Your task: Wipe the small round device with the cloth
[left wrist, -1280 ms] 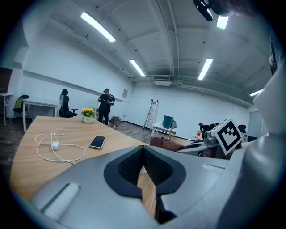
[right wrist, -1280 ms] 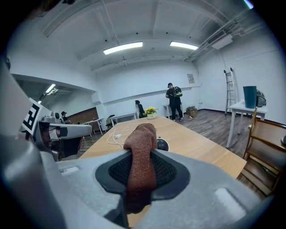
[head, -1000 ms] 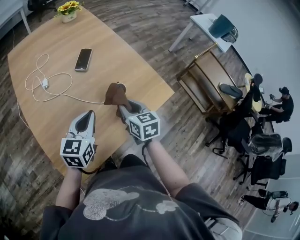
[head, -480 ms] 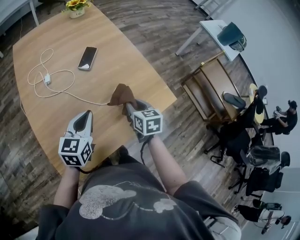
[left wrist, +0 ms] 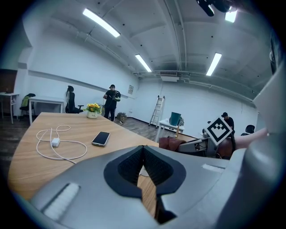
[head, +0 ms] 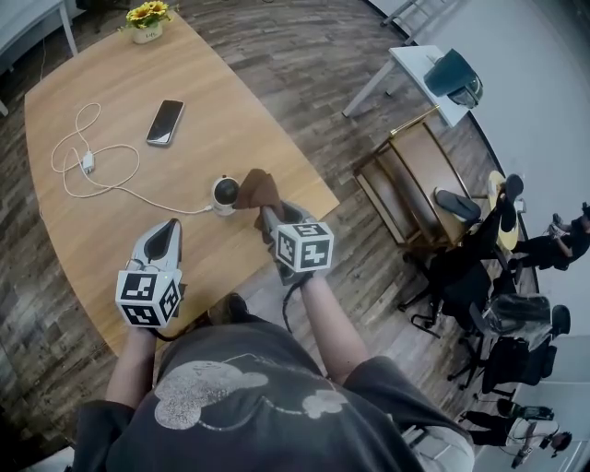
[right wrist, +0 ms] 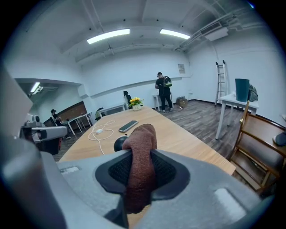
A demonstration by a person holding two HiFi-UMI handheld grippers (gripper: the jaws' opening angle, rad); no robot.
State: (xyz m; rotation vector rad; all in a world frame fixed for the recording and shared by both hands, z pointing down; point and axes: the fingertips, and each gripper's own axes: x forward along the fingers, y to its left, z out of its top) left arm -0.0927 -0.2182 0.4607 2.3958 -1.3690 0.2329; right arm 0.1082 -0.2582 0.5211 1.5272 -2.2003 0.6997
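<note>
We hold the brown cloth (head: 258, 189) in the right gripper (head: 268, 214), whose jaws are clamped on its lower part. In the right gripper view the cloth (right wrist: 140, 147) stands up lengthwise between the jaws, its top folded over in a rounded hump. In the head view its long axis runs forward, away from us.

The small round device (head: 224, 194) sits on the wooden surface (head: 111, 221) near its right edge, dark face turned up, just left of the cloth's free end. We cannot tell whether the two touch. A white cable (head: 101, 180) leaves the device to the left and loops across the surface.

Our left gripper (head: 166, 241) hangs over the near part of the surface, well apart from the device, jaws closed together on nothing.

Farther off lie a phone (head: 165, 123) and, at the far corner, a small pot (head: 147, 32) holding yellow flowers (head: 147, 13).
</note>
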